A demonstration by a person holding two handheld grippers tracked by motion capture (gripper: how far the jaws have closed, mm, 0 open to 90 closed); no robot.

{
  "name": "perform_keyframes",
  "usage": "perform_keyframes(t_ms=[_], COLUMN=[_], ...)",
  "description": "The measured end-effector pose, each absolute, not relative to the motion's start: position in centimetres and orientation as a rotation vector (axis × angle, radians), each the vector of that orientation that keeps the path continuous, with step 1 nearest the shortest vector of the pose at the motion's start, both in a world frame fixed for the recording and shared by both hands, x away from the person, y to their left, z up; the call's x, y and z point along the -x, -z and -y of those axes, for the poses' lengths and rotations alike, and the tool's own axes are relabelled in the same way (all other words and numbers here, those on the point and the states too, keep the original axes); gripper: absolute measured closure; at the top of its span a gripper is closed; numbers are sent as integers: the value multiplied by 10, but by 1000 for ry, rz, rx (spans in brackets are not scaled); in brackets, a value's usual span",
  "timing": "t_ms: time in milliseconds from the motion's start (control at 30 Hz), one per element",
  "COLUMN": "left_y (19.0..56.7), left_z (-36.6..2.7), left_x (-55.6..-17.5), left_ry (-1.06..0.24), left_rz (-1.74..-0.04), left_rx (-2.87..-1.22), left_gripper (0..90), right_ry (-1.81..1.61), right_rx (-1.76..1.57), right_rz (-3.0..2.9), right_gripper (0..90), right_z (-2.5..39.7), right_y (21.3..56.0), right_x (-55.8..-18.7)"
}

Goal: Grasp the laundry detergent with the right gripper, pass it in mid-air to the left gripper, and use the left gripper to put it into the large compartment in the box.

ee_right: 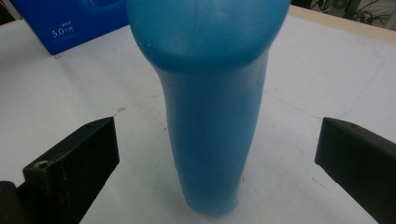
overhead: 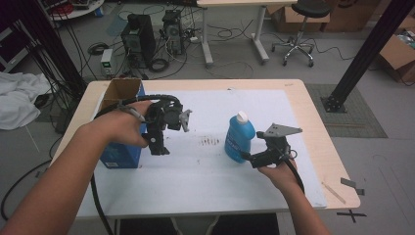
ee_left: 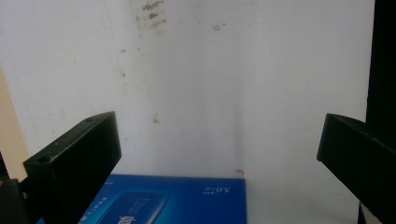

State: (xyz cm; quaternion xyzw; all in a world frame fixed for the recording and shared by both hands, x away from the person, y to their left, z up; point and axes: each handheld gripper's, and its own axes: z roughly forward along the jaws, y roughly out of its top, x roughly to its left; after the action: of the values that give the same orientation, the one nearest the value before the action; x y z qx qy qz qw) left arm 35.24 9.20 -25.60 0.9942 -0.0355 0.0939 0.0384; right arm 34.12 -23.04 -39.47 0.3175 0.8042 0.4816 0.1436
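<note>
The bottle (overhead: pixel 239 138) stands upright near the middle of the white sheet (overhead: pixel 215 181), a translucent blue plastic body with a white cap, narrower low down and swelling toward the shoulder. The right gripper (overhead: pixel 248 157) sits just beside its base with jaws spread wide and nothing between the pads. In the right gripper view the bottle (ee_right: pixel 210 116) rises between those jaws, apart from both, its surface smooth and faintly dimpled; that view also brings out thin pencil-like lines and small specks on the sheet (ee_right: pixel 327 88), which the high view blurs. To the left, a blue carton (overhead: pixel 119 147) with an open brown top stands at the sheet's edge. The left gripper (overhead: pixel 159 147) hangs just beside it, jaws wide and empty. The left gripper view shows the carton's glossy printed face (ee_left: pixel 187 200) with "5.0" on it, and dark smudges on the sheet (ee_left: pixel 154 18). The table (overhead: pixel 313 127) is pale wood.
</note>
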Motion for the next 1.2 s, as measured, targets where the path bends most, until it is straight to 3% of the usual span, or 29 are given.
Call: perform_keyframes(t_ms=[1200], left_y=[256], left_z=[-92], left_x=[-350], left_ry=[-301], left_rz=[120], left_rx=[-3049], left_gripper=[0], right_ry=[-1467], right_rx=[-982], right_rz=[-2129], right_gripper=[2], right_z=[202], right_y=[426], right_x=[-354])
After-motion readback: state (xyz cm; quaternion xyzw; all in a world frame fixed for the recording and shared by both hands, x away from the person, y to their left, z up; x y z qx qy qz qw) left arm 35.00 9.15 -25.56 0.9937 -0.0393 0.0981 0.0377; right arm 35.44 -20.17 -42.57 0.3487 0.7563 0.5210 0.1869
